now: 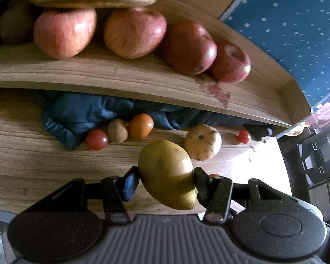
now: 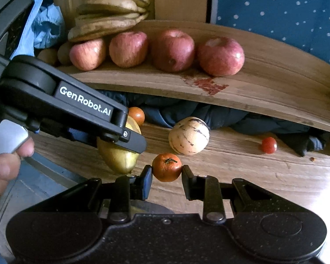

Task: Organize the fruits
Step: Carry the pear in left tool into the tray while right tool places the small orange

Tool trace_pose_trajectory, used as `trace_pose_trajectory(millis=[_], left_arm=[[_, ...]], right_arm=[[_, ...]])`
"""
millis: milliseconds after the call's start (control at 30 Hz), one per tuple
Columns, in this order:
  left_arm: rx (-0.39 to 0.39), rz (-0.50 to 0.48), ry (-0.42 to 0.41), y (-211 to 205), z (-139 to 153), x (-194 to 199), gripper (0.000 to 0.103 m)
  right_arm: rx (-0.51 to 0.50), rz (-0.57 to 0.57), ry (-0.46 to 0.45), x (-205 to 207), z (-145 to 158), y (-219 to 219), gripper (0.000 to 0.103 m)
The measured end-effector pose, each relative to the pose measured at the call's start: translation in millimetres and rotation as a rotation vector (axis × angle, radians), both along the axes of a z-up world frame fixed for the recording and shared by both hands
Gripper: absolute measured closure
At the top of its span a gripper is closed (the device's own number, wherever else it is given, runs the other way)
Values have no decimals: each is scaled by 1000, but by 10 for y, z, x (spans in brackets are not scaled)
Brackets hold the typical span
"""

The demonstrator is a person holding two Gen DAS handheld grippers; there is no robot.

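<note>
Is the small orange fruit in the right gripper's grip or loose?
Gripped. The small orange fruit sits between the right gripper's two pads, touched on both sides and clear of the lower shelf.

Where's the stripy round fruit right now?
The stripy round fruit sits on the lower wooden board, middle of the right wrist view, just beyond the small orange gripped by the right gripper.

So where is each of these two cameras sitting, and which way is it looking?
Left wrist: on the left gripper, looking down its fingers at the yellow fruit it holds.
Right wrist: on the right gripper, holding a small orange; the left gripper and a hand show.
Both see the shelf of apples and the striped fruit.
</note>
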State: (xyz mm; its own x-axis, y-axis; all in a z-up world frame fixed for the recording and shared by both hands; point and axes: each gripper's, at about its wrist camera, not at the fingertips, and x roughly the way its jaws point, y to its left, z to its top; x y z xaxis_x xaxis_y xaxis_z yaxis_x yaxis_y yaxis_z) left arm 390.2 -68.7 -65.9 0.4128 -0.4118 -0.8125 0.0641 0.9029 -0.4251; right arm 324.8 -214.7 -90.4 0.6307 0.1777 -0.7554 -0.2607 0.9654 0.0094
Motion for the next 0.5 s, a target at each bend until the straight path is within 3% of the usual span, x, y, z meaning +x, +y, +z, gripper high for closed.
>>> trace_pose_trajectory(millis=[433, 500], left_arm=[[3, -121, -67, 14, 198, -306, 50], [-2, -144, -79, 12, 215, -346, 65]], right_arm=[[1, -18, -56, -471, 225, -88, 72], [1, -16, -57, -541, 238, -89, 72]])
